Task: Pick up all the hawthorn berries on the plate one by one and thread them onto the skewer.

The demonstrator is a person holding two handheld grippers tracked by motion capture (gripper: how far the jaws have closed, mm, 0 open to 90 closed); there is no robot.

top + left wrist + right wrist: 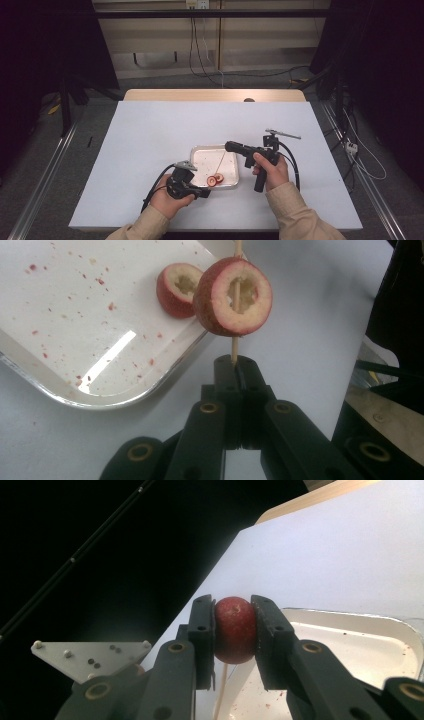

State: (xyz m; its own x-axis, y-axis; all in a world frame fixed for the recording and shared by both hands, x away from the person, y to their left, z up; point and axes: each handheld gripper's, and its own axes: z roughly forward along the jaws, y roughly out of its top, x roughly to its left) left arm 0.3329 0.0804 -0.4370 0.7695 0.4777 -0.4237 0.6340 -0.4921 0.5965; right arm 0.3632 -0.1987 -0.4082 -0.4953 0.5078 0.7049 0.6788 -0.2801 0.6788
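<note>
Two red fruit pieces sit at the near edge of the metal tray [65, 390] — one cored fruit ring [232, 296] is threaded on a thin wooden skewer [234, 347], the other fruit piece [177, 290] lies just behind it on the tray. The left gripper [235, 365] pinches the skewer's end with jaws fully closed. The right gripper [235, 630] clamps a whole red fruit [235, 629] above the tray — a skewer hangs below it.

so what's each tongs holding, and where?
Left tongs: wooden skewer, pinched at its bottom end below the cored fruit ring. Right tongs: red fruit piece, clamped across its sides.
</note>
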